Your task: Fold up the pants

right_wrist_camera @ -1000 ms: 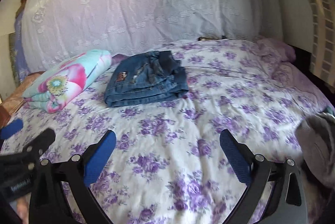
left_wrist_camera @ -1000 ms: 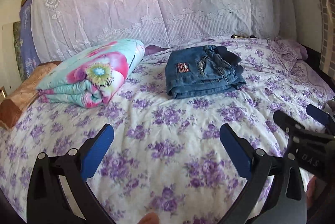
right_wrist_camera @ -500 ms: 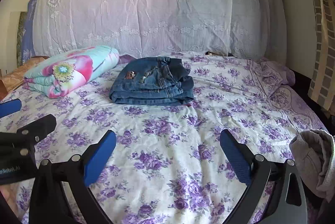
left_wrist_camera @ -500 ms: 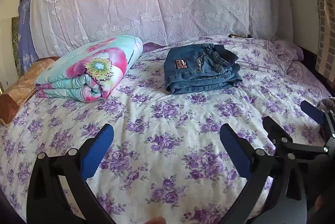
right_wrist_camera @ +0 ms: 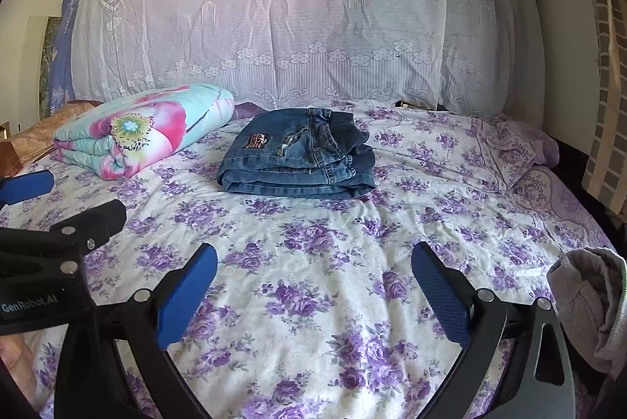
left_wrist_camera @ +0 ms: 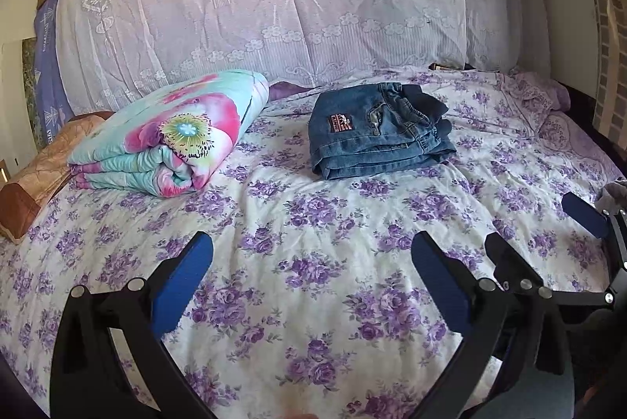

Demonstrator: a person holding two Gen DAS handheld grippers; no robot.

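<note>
Both hand-held grippers [left_wrist_camera: 311,262] farther from jeans [left_wrist_camera: 376,135]

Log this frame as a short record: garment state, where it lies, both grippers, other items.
jeans: folded in a stack, untouched
location: on the bedsheet, far side, right of the quilt
left gripper: open, empty, above the sheet
right gripper: open, empty, above the sheet
other: grey garment at right edge

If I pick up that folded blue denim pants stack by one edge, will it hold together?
Probably not: the folded blue denim pants lie in loose stacked layers, so they would likely flop open. Thick denim suggests moderate weight. On the soft floral bedsheet, pushing may bunch them.
</note>
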